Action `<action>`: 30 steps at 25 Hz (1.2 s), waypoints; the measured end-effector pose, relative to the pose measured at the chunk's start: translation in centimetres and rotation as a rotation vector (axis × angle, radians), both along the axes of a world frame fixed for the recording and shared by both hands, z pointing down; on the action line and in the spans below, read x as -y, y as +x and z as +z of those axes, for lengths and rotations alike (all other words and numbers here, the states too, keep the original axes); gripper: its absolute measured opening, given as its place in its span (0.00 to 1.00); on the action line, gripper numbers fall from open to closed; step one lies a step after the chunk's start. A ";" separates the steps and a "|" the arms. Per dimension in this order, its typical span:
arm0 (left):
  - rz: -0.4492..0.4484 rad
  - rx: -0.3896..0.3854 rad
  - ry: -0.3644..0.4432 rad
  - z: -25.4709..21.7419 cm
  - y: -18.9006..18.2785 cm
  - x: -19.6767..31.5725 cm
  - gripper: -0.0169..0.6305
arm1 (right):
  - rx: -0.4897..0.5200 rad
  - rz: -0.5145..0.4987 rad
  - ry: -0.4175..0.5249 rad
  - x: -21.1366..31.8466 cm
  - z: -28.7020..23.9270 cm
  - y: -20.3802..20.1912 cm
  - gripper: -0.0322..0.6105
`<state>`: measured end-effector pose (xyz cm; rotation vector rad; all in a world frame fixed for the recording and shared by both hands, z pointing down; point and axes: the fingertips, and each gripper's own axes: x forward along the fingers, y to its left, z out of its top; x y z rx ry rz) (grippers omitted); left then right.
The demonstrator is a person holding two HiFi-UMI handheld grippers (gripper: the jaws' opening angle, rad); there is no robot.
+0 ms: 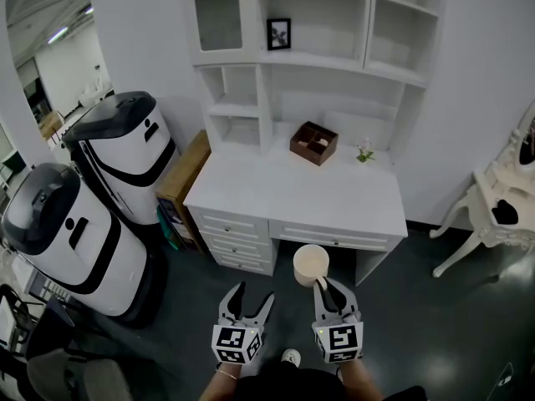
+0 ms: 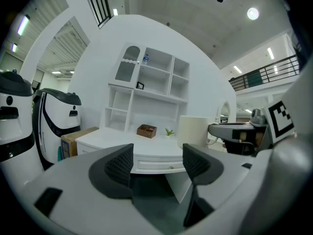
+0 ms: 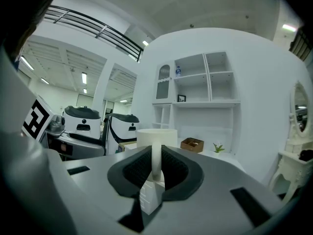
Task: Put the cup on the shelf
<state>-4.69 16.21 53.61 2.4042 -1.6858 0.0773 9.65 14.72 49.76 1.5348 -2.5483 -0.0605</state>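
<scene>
Cup: cream, 1 piece, upright, mouth up, only its pale inner wall showing. It is carried in the air in front of the desk, level with the drawer fronts in the head view, and not on any shelf.

Right gripper: clenched on the cup's handle, which stands as a thin vertical strip between the 2 dark pads in the right gripper view.

Left gripper: released, jaws well apart, only floor and desk seen between them. It is just beside the right gripper.

Shelf unit: white, mounted on the back of the desk.
- Upper left: a glass-door cupboard; contents cannot be told.
- Middle open bay: 1 framed picture, upright.
- Top shelf, seen in the gripper views: 1 small bottle-like item.

Wooden box: brown, open-topped, divided into compartments, on the desktop under the shelf unit. What lies inside cannot be made out.

Small plant: on the desktop, just right of the wooden box.

Cardboard box: on the floor against the desk's left side.

Machines, 2: white with black tops, left of the cardboard box.

Dressing table: white, curved legs, at the right edge.
</scene>
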 end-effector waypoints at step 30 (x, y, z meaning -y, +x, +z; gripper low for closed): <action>0.134 0.008 -0.029 1.8 2.0 26.5 0.51 | 0.016 0.149 -0.020 23.2 0.6 2.9 0.13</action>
